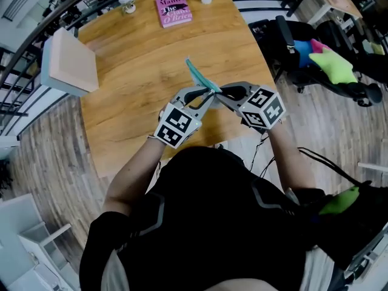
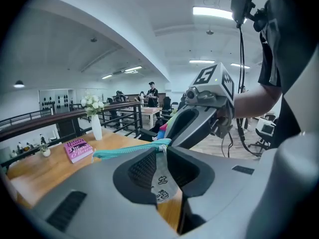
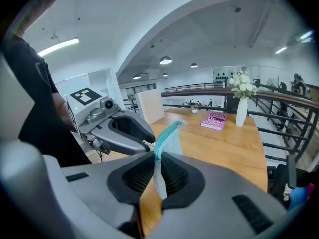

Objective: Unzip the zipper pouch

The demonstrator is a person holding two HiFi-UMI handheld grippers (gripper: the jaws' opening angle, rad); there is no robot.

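A rounded wooden table (image 1: 139, 83) stands by a black railing on an open office floor, with ceiling strip lights overhead. The person leans over its near edge, bare forearms angling inward so the two tools meet tip to tip in front of the chest, both tipped a little downward.

The left gripper (image 1: 209, 99) has its jaws pinched narrow on a grey strip at one end of the zipper pouch (image 1: 197, 74); the strip carries black printed characters I cannot read. The right gripper (image 1: 219, 96) is clamped just as narrowly on the pale body of the pouch, right beside the left one's tips. The pouch is held up off the table, its teal zipper edge pointing away from the person toward the far edge.

Near the far edge lies a pink book (image 1: 174, 10) reading "Hilary Mantel", "The" and "O'Brien". Beside it stands a white vase (image 3: 241, 111) of white flowers. A pale box (image 1: 70, 62) sits at the left edge.
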